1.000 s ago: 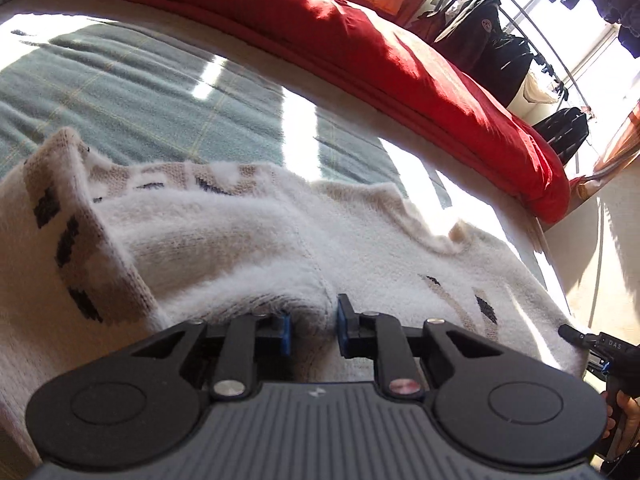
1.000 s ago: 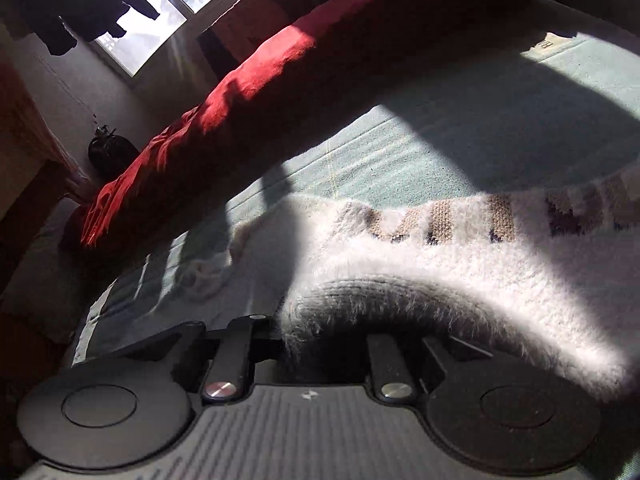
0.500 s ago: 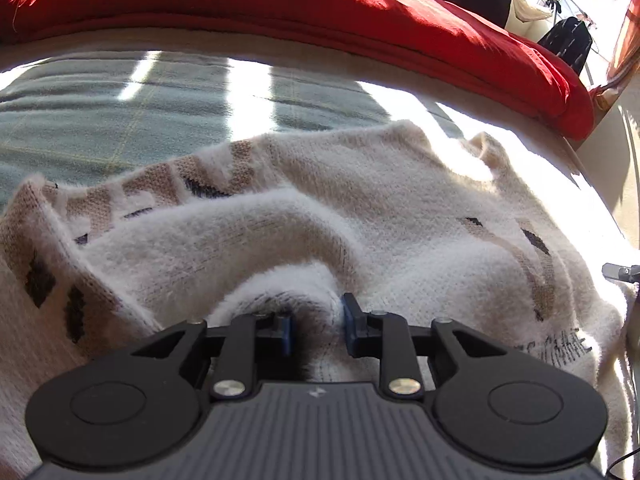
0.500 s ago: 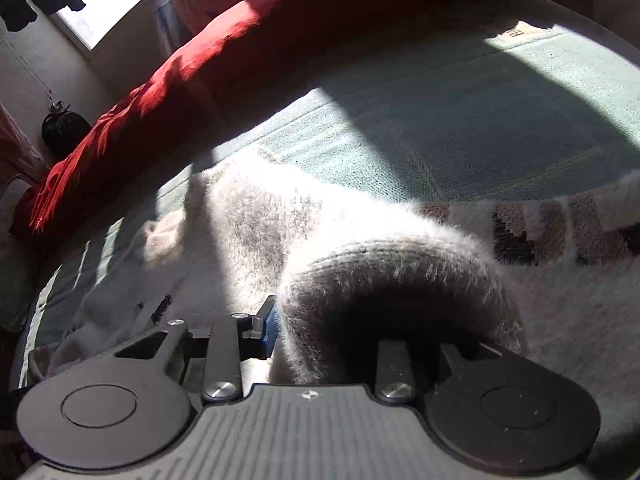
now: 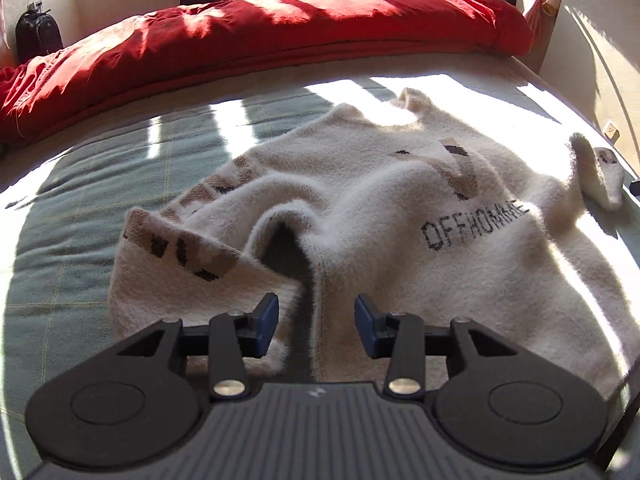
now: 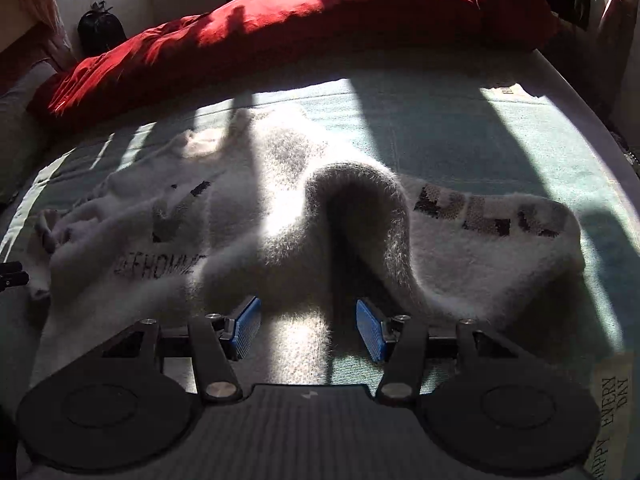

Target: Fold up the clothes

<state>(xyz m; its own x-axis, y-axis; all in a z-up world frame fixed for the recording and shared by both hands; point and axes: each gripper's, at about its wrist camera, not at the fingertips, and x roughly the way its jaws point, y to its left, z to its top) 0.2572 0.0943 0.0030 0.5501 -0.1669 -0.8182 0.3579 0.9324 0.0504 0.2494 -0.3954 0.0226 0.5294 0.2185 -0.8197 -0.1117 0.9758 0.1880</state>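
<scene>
A cream fuzzy sweater (image 5: 360, 184) with black lettering and brown-black patterned cuffs lies rumpled on the green bed cover. In the left wrist view my left gripper (image 5: 316, 326) is open just above the sweater's near edge, beside a raised fold (image 5: 280, 220); nothing is between its blue pads. In the right wrist view the same sweater (image 6: 240, 248) shows a humped fold (image 6: 356, 200) straight ahead. My right gripper (image 6: 308, 326) is open and empty over the near hem. A patterned sleeve (image 6: 492, 220) lies to the right.
A red duvet (image 5: 260, 36) is bunched along the far side of the bed; it also shows in the right wrist view (image 6: 300, 24). The green plaid cover (image 5: 60, 240) stretches left of the sweater. A black bag (image 5: 38, 36) stands by the far wall.
Both grippers have opened and let go of the sweater folds they held, and pulled back. The sweater has dropped onto the bed, leaving raised humps.
</scene>
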